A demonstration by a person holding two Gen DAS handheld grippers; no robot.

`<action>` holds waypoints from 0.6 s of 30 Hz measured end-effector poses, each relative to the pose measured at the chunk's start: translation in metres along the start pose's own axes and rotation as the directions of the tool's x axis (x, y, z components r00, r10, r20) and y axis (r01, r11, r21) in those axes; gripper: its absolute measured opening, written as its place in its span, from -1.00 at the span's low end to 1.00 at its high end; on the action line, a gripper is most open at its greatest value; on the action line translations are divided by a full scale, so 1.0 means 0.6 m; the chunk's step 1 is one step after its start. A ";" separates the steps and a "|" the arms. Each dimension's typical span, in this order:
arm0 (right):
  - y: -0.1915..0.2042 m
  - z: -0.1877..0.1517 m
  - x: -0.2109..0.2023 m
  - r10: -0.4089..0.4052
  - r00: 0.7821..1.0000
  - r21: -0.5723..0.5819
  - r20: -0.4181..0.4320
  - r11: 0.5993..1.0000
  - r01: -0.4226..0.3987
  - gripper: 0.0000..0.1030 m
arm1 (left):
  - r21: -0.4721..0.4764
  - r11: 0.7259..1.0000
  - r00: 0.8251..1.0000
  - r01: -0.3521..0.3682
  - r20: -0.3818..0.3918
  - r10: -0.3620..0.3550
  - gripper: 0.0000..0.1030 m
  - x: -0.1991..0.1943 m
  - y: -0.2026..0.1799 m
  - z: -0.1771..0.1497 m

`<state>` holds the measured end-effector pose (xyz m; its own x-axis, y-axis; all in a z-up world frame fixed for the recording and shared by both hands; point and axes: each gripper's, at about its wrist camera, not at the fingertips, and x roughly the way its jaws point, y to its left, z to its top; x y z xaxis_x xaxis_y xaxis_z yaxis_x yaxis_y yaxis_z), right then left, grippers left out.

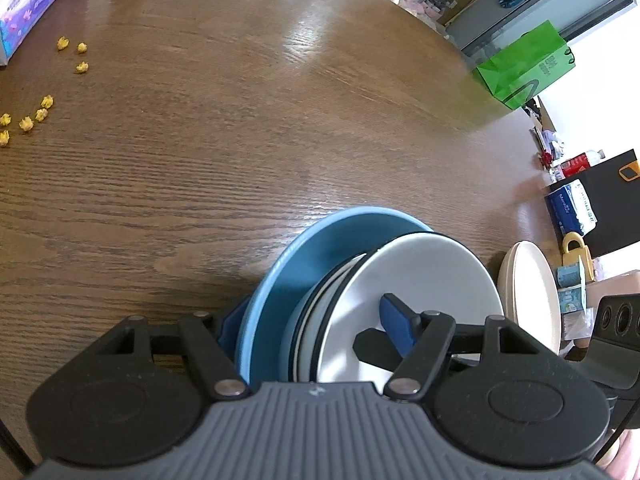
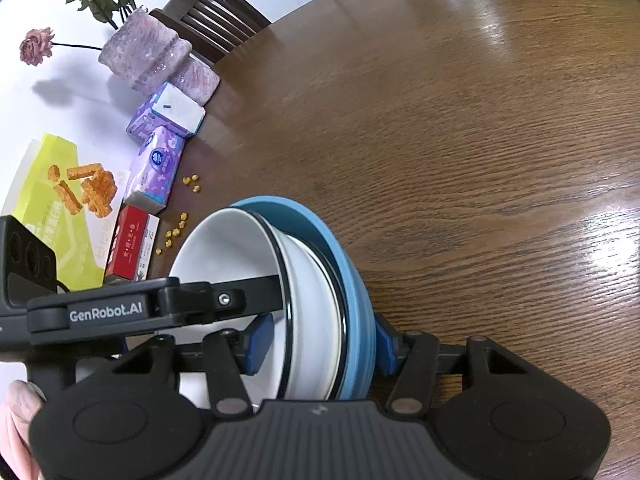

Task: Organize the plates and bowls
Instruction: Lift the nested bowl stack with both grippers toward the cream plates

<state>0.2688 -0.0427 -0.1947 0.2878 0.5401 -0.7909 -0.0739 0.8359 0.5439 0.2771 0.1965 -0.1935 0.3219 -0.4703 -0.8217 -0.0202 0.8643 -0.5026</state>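
A stack of dishes sits between both grippers: a blue plate (image 1: pixel 276 280) (image 2: pixel 352 264) on the outside with black-rimmed white bowls (image 1: pixel 424 272) (image 2: pixel 228 248) nested in it. My left gripper (image 1: pixel 314 330) is shut on the stack, with one blue pad (image 1: pixel 396 326) inside the top bowl and the other behind the blue plate. My right gripper (image 2: pixel 322 342) clamps the opposite edge the same way, one pad (image 2: pixel 260 338) in the bowl and one against the plate's underside. The left gripper's body (image 2: pixel 120 308) shows in the right wrist view. Whether the stack touches the table I cannot tell.
The wooden table (image 1: pixel 240 140) carries yellow crumbs (image 1: pixel 40 112), purple tissue packs (image 2: pixel 156 168), a red box (image 2: pixel 132 248), a yellow snack box (image 2: pixel 52 200) and a pink vase (image 2: pixel 144 56). A cream plate (image 1: pixel 532 292) lies to the right, near a green bag (image 1: pixel 524 64). A chair (image 2: pixel 220 16) stands beyond the table.
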 end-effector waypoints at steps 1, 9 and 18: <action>0.000 0.000 -0.002 0.000 1.000 0.000 0.002 1.000 0.000 0.01 | 0.001 1.000 1.000 0.000 0.001 0.000 0.37 -0.002 -0.002 0.000; -0.003 0.002 -0.022 0.006 1.000 -0.002 0.016 1.000 -0.006 0.01 | 0.011 1.000 1.000 -0.003 0.012 0.002 0.37 -0.013 -0.021 -0.001; -0.008 0.004 -0.045 0.012 0.999 -0.010 0.036 1.000 -0.012 0.01 | 0.022 1.000 1.000 0.001 0.028 -0.001 0.38 -0.023 -0.045 -0.002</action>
<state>0.2639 -0.0616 -0.1749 0.3213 0.5461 -0.7737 -0.0871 0.8305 0.5501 0.2723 0.1797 -0.1690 0.3483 -0.4664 -0.8132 0.0012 0.8677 -0.4971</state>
